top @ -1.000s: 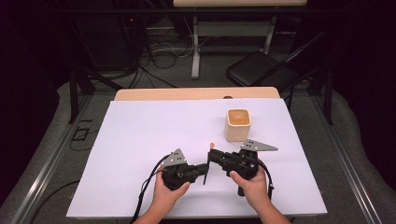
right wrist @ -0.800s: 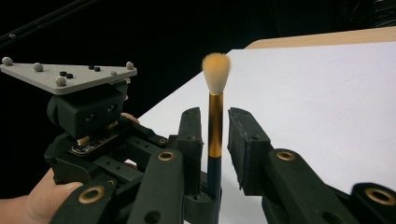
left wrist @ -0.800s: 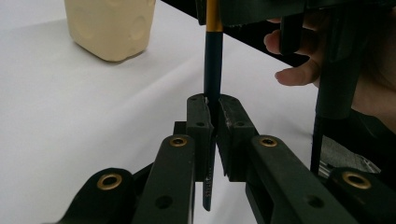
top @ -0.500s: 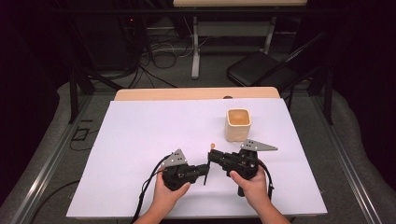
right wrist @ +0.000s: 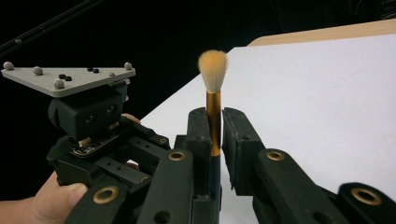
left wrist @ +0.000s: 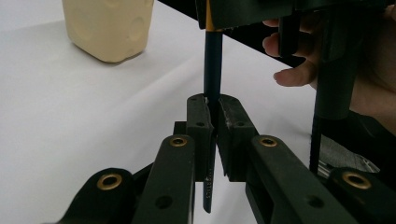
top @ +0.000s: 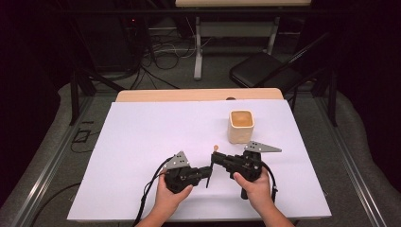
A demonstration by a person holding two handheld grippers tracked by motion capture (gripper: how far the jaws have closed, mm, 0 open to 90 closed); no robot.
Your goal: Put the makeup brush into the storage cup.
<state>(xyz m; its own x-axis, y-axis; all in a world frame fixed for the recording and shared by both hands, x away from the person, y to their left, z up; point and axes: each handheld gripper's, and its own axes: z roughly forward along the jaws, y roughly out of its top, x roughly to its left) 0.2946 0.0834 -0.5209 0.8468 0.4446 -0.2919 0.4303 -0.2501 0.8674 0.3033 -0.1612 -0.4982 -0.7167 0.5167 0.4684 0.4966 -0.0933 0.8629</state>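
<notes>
A brush stands upright between my two grippers, its pale orange bristle tip (right wrist: pixel 213 70) on top and its dark handle (left wrist: pixel 213 60) pointing down. My left gripper (left wrist: pixel 213 121) is shut on the lower handle. My right gripper (right wrist: pixel 215 126) is shut on the gold ferrule just under the bristles; its jaws have just been closing with the brush between them. In the high view the left gripper (top: pixel 208 171) and right gripper (top: pixel 215 160) meet nose to nose at the front middle of the white sheet (top: pixel 156 132), with the brush (top: pixel 208 178) between them.
A cream square cup (top: pixel 241 126) stands on the sheet behind the right gripper, also seen as the cream cup (left wrist: pixel 108 25) in the left gripper view. The wooden table edge (top: pixel 198 94) runs along the back. A black chair (top: pixel 265 71) stands on the floor beyond.
</notes>
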